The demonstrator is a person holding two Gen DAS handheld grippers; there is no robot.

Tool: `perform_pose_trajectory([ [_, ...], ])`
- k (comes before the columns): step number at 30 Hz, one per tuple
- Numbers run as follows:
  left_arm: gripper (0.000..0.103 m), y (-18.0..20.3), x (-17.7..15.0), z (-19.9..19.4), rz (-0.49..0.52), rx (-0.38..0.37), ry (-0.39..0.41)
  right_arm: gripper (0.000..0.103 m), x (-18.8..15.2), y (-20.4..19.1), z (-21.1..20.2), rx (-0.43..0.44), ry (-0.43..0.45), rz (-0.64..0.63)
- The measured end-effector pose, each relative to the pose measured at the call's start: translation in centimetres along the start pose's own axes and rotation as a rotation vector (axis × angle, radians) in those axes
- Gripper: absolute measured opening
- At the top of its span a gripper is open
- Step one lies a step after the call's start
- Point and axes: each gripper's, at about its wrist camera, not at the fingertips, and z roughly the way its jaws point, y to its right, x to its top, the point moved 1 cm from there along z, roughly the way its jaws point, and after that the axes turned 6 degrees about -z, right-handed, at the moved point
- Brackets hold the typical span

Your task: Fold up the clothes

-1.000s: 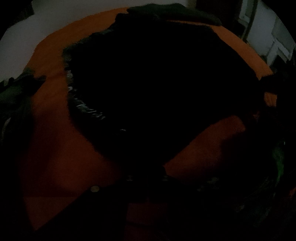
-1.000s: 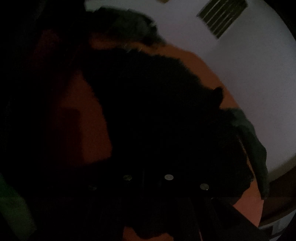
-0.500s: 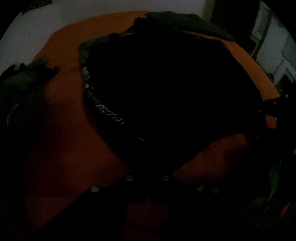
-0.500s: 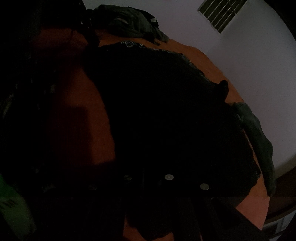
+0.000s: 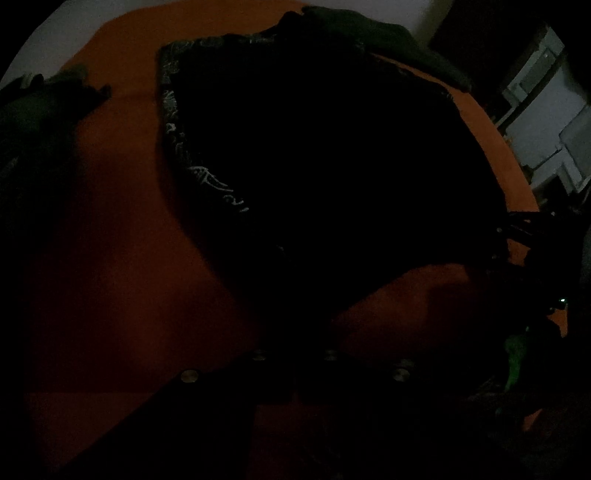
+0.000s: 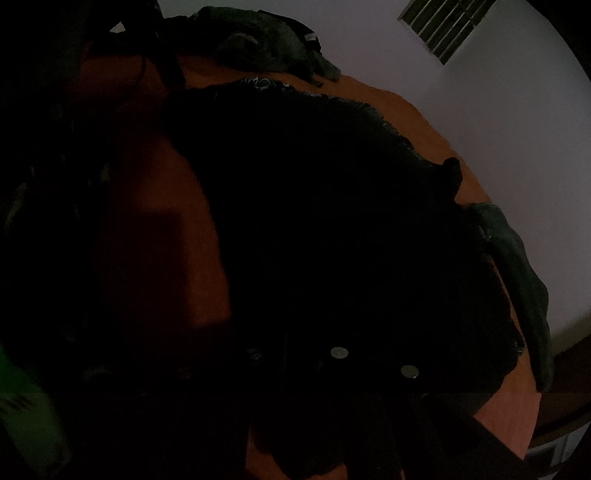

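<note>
A black garment (image 5: 332, 147) with a pale-patterned hem (image 5: 207, 177) lies spread on the orange table (image 5: 122, 258). Its near corner narrows to a point at my left gripper (image 5: 295, 354), which is shut on that corner at the bottom of the left wrist view. In the right wrist view the same garment (image 6: 332, 221) covers most of the table (image 6: 155, 258). It runs down over my right gripper (image 6: 295, 354), whose fingers are nearly together with black cloth between them. The dim light hides the fingertips of both.
Dark green clothes lie at the table's far edge (image 5: 388, 44) and at its left edge (image 5: 37, 107). The right wrist view shows them at the back (image 6: 266, 40) and hanging over the right rim (image 6: 517, 266). A white wall with a vent (image 6: 443, 29) stands behind.
The left wrist view has shifted and rolled, so the patterned hem now sits nearer the middle and shows sharply. The garment's far edge has settled flatter. The right gripper has kept its place.
</note>
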Motion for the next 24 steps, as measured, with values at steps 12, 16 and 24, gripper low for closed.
perform_pose_trajectory([
  [12,0.008,1.2,-1.2,0.8,0.020,0.115,-0.013,0.007,-0.1,-0.2,-0.2,-0.004,-0.003,-0.006],
  [16,0.058,-0.3,-1.4,0.4,-0.085,0.111,-0.017,0.008,-0.2,-0.2,-0.3,-0.004,-0.003,-0.007],
  [24,0.064,0.5,-1.2,0.5,-0.070,0.109,0.009,0.008,0.0,-0.3,-0.2,-0.004,-0.004,-0.011],
])
